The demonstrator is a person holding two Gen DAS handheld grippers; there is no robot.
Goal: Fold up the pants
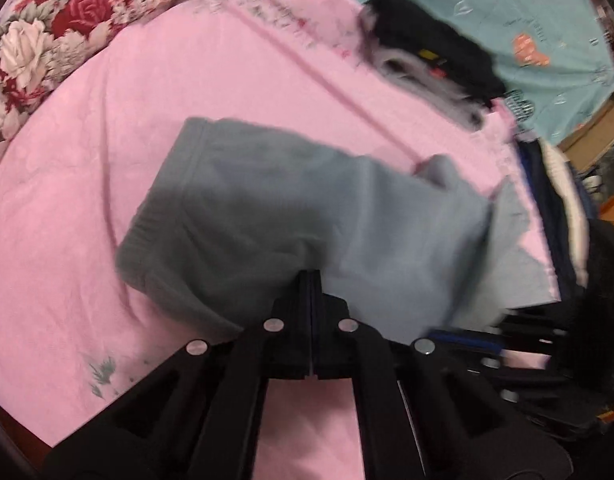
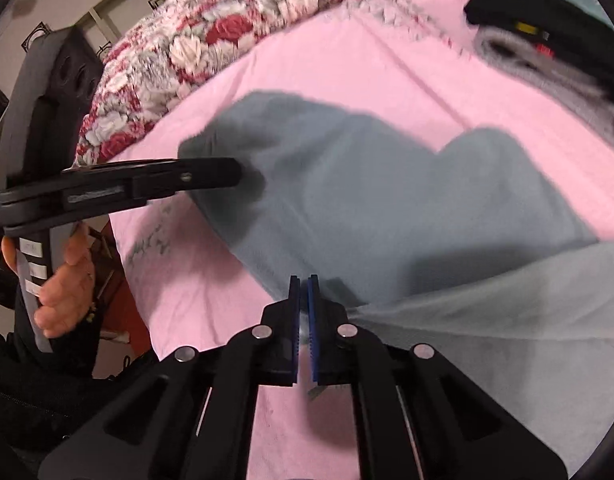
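Grey-blue pants [image 1: 291, 216] lie partly folded on the pink sheet [image 1: 147, 100], waistband toward the far left. My left gripper [image 1: 310, 276] is shut on the near edge of the pants. In the right wrist view the pants [image 2: 387, 200] spread across the middle, and my right gripper [image 2: 303, 280] is shut on a fold of the fabric, which is pulled up to the right. The left gripper [image 2: 237, 172] also shows there at the left, pinching the pants' far-left edge. Both views are motion-blurred.
A floral quilt [image 1: 47, 28] lies at the far left edge of the bed. A stack of folded dark and grey clothes [image 1: 435, 52] sits at the far right, beside a teal sheet [image 1: 527, 8]. More folded clothes [image 1: 555, 208] lie at the right.
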